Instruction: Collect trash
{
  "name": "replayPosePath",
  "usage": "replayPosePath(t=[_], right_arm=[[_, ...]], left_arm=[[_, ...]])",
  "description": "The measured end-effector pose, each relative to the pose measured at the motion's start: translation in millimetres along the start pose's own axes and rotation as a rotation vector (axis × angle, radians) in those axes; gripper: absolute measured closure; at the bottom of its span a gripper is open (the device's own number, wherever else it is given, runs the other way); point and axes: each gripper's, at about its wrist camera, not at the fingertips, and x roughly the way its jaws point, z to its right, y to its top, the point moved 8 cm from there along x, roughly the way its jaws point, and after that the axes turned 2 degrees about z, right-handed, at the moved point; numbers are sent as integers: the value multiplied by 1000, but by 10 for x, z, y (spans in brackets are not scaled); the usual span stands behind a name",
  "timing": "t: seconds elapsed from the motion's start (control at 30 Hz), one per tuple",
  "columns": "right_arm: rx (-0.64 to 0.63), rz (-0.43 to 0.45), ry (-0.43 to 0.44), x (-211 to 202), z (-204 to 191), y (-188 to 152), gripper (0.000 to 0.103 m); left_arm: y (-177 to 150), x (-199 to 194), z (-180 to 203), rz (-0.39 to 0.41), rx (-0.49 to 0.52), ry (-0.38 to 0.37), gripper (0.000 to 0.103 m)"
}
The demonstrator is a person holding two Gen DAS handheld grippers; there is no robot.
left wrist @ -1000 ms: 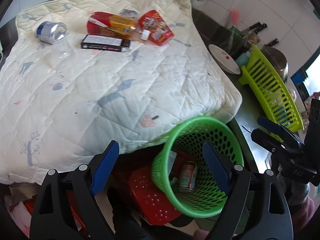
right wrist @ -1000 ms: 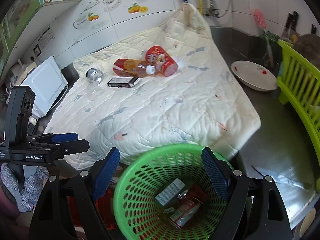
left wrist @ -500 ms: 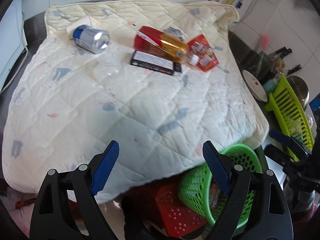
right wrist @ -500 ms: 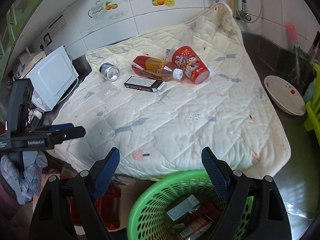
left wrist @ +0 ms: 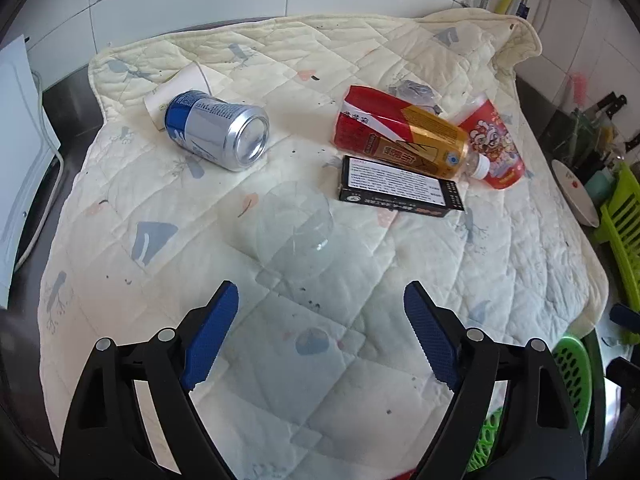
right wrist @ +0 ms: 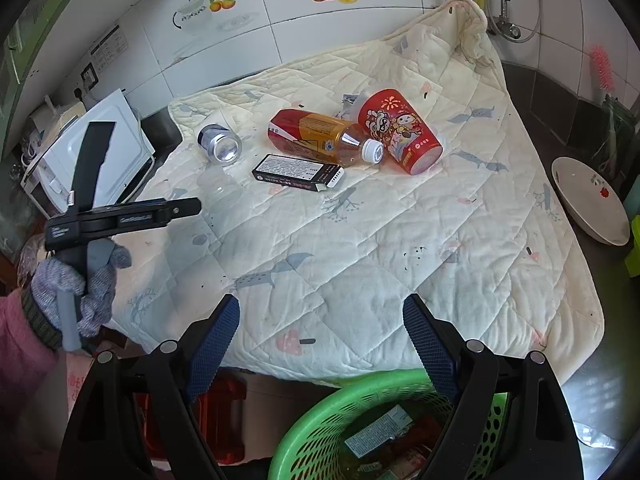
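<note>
Several pieces of trash lie on the quilted cream blanket [left wrist: 280, 360] that covers the surface: a blue-and-silver can [left wrist: 218, 130] on its side at the far left, a clear plastic cup [left wrist: 294, 232] lying nearer the middle, a black box [left wrist: 400, 187], a tea bottle [left wrist: 400, 132] with a red and gold label touching the box's far edge, and a red printed paper cup [left wrist: 494, 145] tipped over just beside the bottle's white cap. Behind the can sits a white paper cup [left wrist: 180, 84], partly hidden.

At the blanket's near edge stands the green mesh basket [right wrist: 320, 420]; it holds a wrapper with a white label [right wrist: 378, 432] and some red packaging, the rest too dim to tell. A red crate [right wrist: 224, 416] sits to its left, below the blanket's edge.

Compared with a second ago, the left gripper [left wrist: 320, 340] has left the basket and now hangs over the blanket, facing the clear cup, jaws apart and empty. The right gripper [right wrist: 320, 344] has drawn back from the basket's mouth, jaws likewise spread with nothing between them. A white bowl [right wrist: 588, 200] rests on the dark surface to the right.
</note>
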Motion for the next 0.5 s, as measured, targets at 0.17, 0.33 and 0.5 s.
replayPosePath(t=[0.17,0.33,0.5], right_arm=[[9,-10,-8,88,1,41,22],[16,-21,-16,181,7,100,22],[5,-28,-19,254,-9,174,22]], left_arm=[[135,268,-46,-16,32,3,20],[208,467,-72,-33,50,2,23],[218,629,-106,-57,50,-11,29]])
